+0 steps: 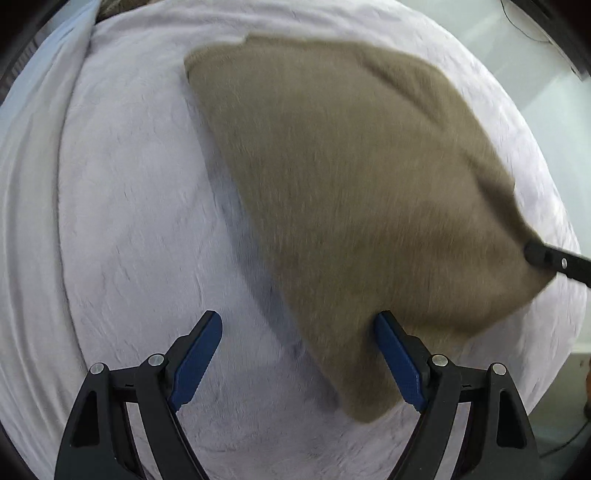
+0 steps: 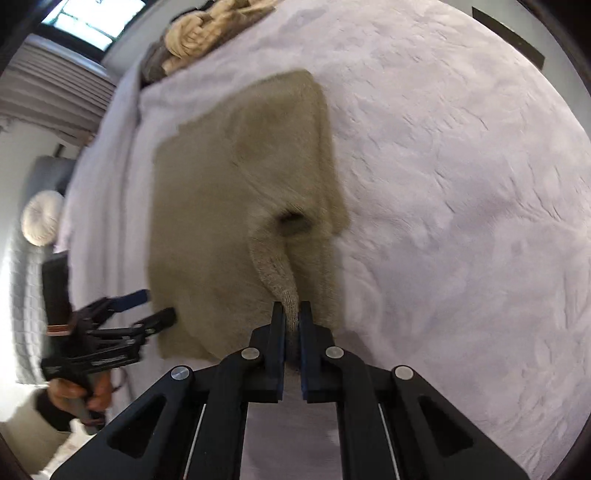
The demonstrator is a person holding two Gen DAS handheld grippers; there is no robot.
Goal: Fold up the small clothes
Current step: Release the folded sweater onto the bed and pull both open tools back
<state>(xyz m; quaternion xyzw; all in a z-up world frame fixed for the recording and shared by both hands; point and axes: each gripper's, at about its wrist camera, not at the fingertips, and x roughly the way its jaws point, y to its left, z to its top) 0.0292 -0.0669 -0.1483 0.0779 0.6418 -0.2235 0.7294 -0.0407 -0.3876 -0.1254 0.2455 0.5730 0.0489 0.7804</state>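
A tan knitted garment [image 1: 351, 177] lies spread on a pale lilac plush blanket [image 1: 129, 221]. In the left wrist view my left gripper [image 1: 297, 325] stands open just above the garment's near edge, its right blue pad [image 1: 397, 362] over the cloth and nothing pinched. In the right wrist view my right gripper [image 2: 291, 314] is shut on a raised corner of the garment [image 2: 229, 206], and the pinched cloth rises in a ridge to the pads. The left gripper [image 2: 147, 306] shows at the garment's left edge, held by a hand [image 2: 74, 395]. A black finger of the right gripper [image 1: 554, 260] reaches in from the right.
A heap of beige and grey clothes [image 2: 207, 33] lies at the blanket's far end. A round cream cushion [image 2: 42, 218] and a window [image 2: 92, 18] sit beyond the bed's left side. Bare blanket [image 2: 461, 184] spreads wide to the right of the garment.
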